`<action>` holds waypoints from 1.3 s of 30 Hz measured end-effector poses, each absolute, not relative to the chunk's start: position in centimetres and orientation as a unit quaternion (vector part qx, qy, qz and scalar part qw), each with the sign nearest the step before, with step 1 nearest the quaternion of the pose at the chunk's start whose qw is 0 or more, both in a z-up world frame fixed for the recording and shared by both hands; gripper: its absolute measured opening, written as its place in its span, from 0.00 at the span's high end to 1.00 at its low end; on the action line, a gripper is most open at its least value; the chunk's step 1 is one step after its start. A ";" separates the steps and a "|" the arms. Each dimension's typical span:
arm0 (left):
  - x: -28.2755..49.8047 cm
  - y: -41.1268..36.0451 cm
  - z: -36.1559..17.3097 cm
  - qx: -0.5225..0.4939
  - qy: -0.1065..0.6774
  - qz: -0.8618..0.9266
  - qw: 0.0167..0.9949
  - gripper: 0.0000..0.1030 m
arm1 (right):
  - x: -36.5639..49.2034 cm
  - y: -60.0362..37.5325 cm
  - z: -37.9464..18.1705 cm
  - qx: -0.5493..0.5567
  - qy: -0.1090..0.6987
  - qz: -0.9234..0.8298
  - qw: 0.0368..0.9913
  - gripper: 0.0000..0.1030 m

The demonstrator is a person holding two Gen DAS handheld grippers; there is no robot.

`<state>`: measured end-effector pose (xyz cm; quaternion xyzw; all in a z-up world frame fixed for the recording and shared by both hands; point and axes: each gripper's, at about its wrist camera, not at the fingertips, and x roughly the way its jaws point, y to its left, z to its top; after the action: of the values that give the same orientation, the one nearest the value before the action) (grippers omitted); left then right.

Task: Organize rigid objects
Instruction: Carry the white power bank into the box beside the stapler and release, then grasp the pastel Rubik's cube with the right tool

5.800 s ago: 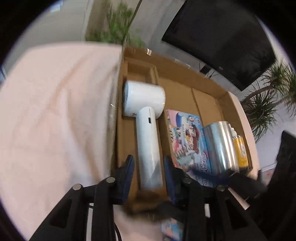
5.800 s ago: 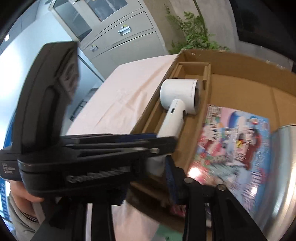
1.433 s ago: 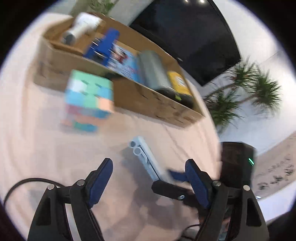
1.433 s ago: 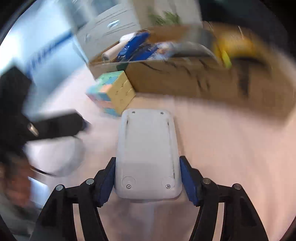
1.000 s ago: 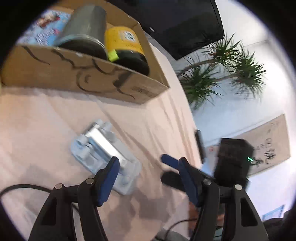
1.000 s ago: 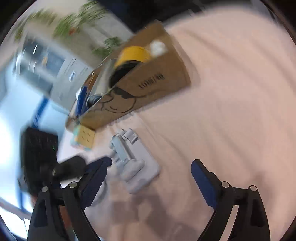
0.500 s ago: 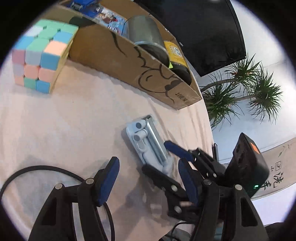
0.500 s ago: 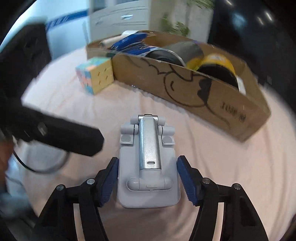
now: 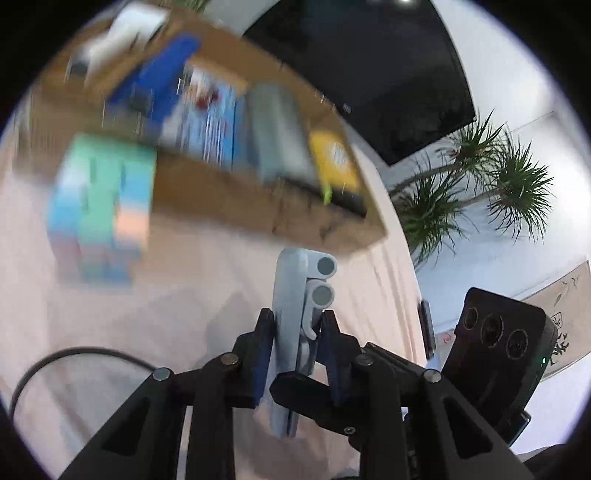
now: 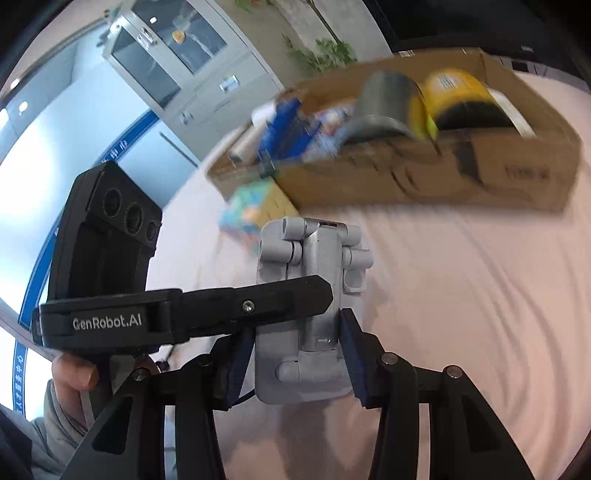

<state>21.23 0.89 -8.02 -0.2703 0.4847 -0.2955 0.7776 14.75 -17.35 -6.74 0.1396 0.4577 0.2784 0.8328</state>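
Note:
A grey folding phone stand (image 9: 295, 317) is held edge-on between the blue pads of my left gripper (image 9: 297, 339), lifted above the pink cloth. In the right wrist view the same stand (image 10: 306, 314) lies flat-faced between the pads of my right gripper (image 10: 297, 354), which is shut on its sides, with the left gripper's finger (image 10: 236, 302) across it. A pastel puzzle cube (image 9: 99, 206) sits on the cloth beside the cardboard box (image 9: 229, 199).
The box (image 10: 424, 184) holds a white hair dryer (image 9: 118, 33), a blue item, a picture book, a steel can (image 10: 384, 107) and a yellow jar (image 10: 465, 99). A black cable (image 9: 55, 365) lies at the left. Plants and a dark screen stand behind.
My left gripper has closed on the stand's thin edges; half a second ago it was open beside it. Both grippers have lifted the stand off the cloth toward the box.

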 end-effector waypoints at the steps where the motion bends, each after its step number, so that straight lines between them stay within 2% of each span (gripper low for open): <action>1: 22.2 1.3 -6.9 -0.264 0.475 -0.297 0.785 0.77 | 15.5 -16.8 -5.6 0.138 0.443 0.279 0.841 0.57; 6: 28.3 3.2 -2.2 -0.239 0.448 -0.291 0.811 0.76 | 21.1 -15.0 -0.7 0.136 0.402 0.290 0.858 0.57; 11: 34.6 4.2 -3.6 -0.243 0.483 -0.295 0.788 0.76 | 26.7 -13.5 -0.4 0.142 0.427 0.267 0.852 0.57; 13: 35.9 4.3 -5.0 -0.244 0.501 -0.304 0.773 0.67 | 28.0 -12.6 -0.9 0.130 0.448 0.239 0.852 0.56; 15: 36.8 3.9 -6.2 -0.239 0.527 -0.292 0.762 0.41 | 28.8 -12.1 -1.5 0.131 0.454 0.212 0.856 0.55; 19: 35.5 5.4 -5.4 -0.213 0.512 -0.276 0.785 0.37 | 28.0 -12.6 -1.8 0.129 0.446 0.183 0.867 0.31; 24: 31.9 9.3 -2.5 -0.189 0.460 -0.235 0.835 0.37 | 25.0 -13.0 -1.7 0.089 0.421 0.186 0.883 0.26; 28: 29.8 10.8 -5.2 -0.151 0.482 -0.191 0.841 0.38 | 21.7 -11.3 -3.4 0.039 0.419 0.240 0.875 0.09; 31: 29.1 11.3 -6.2 -0.172 0.450 -0.195 0.854 0.38 | 20.5 -9.2 -6.5 0.008 0.430 0.287 0.856 0.10; 33: 28.8 10.9 -6.2 -0.176 0.446 -0.188 0.857 0.39 | 21.1 -8.2 -8.4 0.017 0.447 0.312 0.838 0.20; 34: 28.5 10.8 -5.9 -0.178 0.444 -0.191 0.857 0.39 | 21.6 -7.9 -9.1 0.022 0.461 0.315 0.829 0.29; 35: 28.0 10.8 -5.7 -0.180 0.442 -0.192 0.858 0.39 | 22.2 -7.4 -9.5 0.020 0.473 0.311 0.824 0.34; 39: 26.0 10.8 -5.8 -0.178 0.457 -0.193 0.850 0.39 | 22.1 -6.9 -9.4 0.007 0.471 0.323 0.821 0.37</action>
<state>25.98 10.75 -5.81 -0.1778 0.4569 -0.1931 0.8499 22.09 -6.91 -9.35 0.0071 0.4708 0.3226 0.8211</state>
